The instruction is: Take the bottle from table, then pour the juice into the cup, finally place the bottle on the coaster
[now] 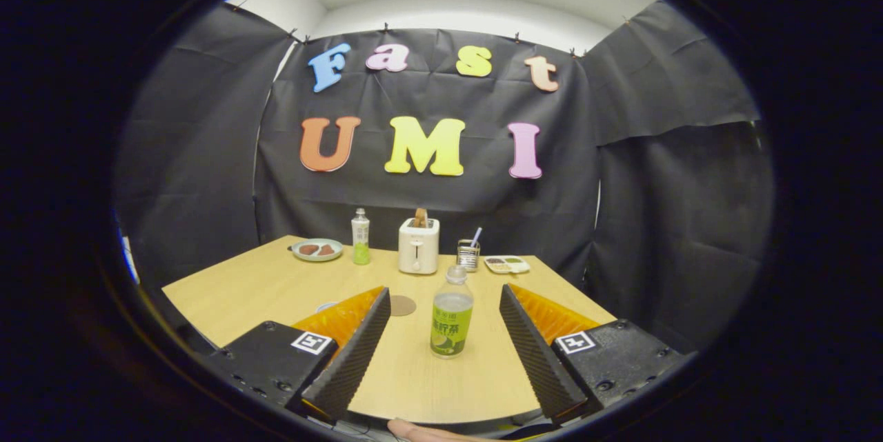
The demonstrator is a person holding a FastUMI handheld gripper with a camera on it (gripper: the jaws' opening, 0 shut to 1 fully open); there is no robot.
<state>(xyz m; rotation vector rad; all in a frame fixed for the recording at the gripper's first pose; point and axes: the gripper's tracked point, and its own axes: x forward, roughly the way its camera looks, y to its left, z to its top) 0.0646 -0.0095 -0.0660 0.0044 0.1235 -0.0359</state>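
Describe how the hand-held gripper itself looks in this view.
The hand-held gripper has two wedge-shaped fingers with ribbed inner faces, tapering away from the camera. Each is mounted on a black block with visible screws, and each block carries a square black-and-white marker tag. The fingers stand open, with the bottle between them.

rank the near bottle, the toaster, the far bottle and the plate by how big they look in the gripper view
1. Near bottle, upright between the open gripper fingers; nearness enlarges it.
2. Toaster.
3. Far bottle and plate look alike, so no ranking.
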